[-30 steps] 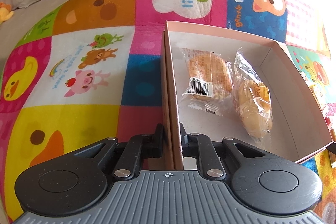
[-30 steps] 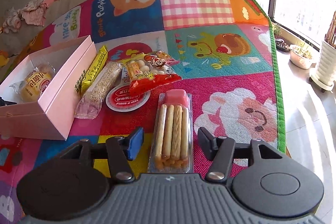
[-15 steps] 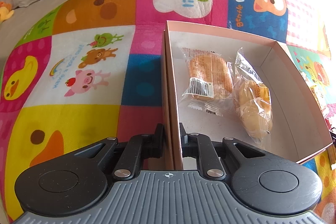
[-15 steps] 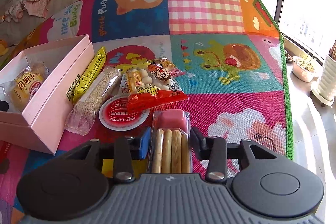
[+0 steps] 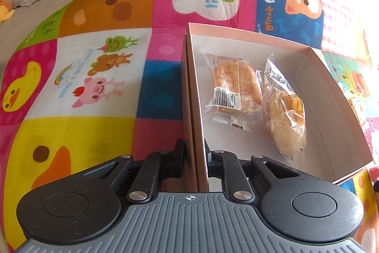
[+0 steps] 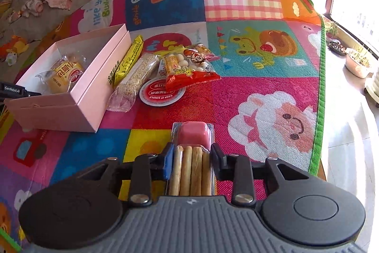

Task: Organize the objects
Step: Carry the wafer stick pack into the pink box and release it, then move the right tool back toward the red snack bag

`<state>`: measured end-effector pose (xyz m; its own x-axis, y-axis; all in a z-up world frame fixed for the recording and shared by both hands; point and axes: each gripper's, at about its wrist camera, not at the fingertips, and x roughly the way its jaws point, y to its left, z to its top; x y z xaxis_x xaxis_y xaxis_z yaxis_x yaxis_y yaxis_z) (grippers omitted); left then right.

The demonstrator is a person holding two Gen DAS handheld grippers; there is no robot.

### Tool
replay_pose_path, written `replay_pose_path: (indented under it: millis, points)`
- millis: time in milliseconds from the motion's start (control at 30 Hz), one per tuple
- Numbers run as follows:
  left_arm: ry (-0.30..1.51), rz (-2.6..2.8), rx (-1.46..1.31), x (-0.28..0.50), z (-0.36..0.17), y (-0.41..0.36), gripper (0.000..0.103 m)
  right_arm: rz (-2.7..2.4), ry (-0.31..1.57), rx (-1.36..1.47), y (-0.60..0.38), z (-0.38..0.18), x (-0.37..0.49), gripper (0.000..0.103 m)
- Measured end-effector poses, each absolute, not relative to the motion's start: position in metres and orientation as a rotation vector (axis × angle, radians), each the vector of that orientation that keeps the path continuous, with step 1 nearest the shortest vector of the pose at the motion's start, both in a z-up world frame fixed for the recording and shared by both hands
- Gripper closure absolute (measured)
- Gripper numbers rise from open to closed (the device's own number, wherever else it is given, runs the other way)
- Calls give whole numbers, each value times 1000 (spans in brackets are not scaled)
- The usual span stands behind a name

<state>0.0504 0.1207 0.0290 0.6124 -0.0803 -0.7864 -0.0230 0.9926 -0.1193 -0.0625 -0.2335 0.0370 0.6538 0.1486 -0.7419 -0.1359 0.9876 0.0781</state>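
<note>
Biscuit-stick pack [image 6: 193, 165] with a pink dip cup sits between the fingers of the right gripper [image 6: 192, 163], pinched on both sides, just above the play mat [image 6: 260, 98]. Pink box [image 5: 331, 87] lies on the mat — two wrapped buns [image 5: 236, 82] inside. Left gripper [image 5: 194, 158] is clamped on the box's near wall. Beside the box: yellow bar [image 6: 128, 61], sesame bar [image 6: 135, 82], red snack bag [image 6: 189, 70], round lid [image 6: 161, 91].

Left black two-finger gripper [image 5: 193, 159]: grey ribbed housing at 6 o'clock, crosshair mark on top, two round black discs, silver pivot screws on the linkage arms. Right black two-finger gripper [image 6: 191, 161]: same build, blue pad on its 9 o'clock finger.
</note>
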Motion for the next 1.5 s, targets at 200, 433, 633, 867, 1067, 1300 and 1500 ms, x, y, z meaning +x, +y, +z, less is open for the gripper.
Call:
replay_pose_path:
  millis: [200, 433, 633, 867, 1067, 1300, 1500]
  points:
    - [901, -35, -124, 48, 28, 121, 88, 243, 910, -14, -230, 62, -88, 71]
    - [900, -47, -134, 48, 28, 123, 88, 367, 792, -71, -202, 135, -104, 71]
    - [896, -49, -139, 48, 28, 123, 88, 493, 636, 44, -170, 196, -71, 71]
    - [896, -57, -150, 48, 28, 125, 88, 402, 586, 175, -131, 197, 8, 62]
    - [896, -69, -138, 48, 28, 125, 87, 319, 630, 94, -142, 150, 5, 62]
    - [889, -55, -151, 47, 27, 124, 87, 147, 684, 39, -200, 75, -25, 54]
    - [902, -60, -145, 49, 29, 125, 88, 90, 705, 115, -217, 33, -30, 53]
